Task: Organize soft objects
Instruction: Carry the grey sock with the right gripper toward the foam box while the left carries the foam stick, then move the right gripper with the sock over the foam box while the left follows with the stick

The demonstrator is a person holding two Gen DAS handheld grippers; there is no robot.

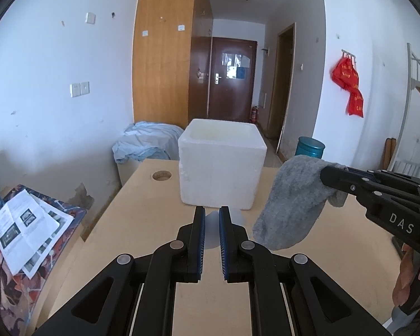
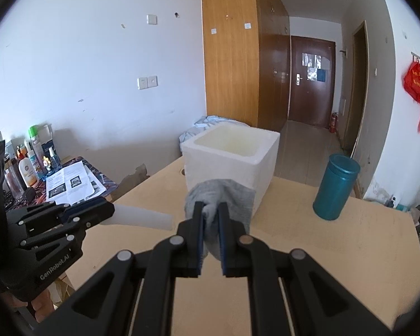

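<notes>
A: Left side first?
B: Left gripper (image 2: 109,212) closed on a white cone-shaped thing (image 2: 142,217), wide end out; soft or stiff, can't tell. Held low over the table (image 1: 142,196) nr its left edge, w/ the tip just short of the foam box (image 1: 221,165).

A: Middle?
B: Foam box, open top, standing twd the far edge of the table. Inside looks bare from the right wrist view, but bottom not fully visible, so prob nothing dropped in yet.

A: Right side?
B: Right gripper (image 2: 210,218) pinched on a grey sock (image 1: 294,201), narrow gap betw jaws, fabric bunched in it. Sock hanging free, off the table, just right of the box & in front of it. Teal canister (image 2: 336,187) standing nr the right edge, well apart from the box.

A: How far along?
B: Early, by the look. Two items picked up, none stowed. Left to do: lift over the rim, release into the box. No other loose soft items visible on the table.
</notes>
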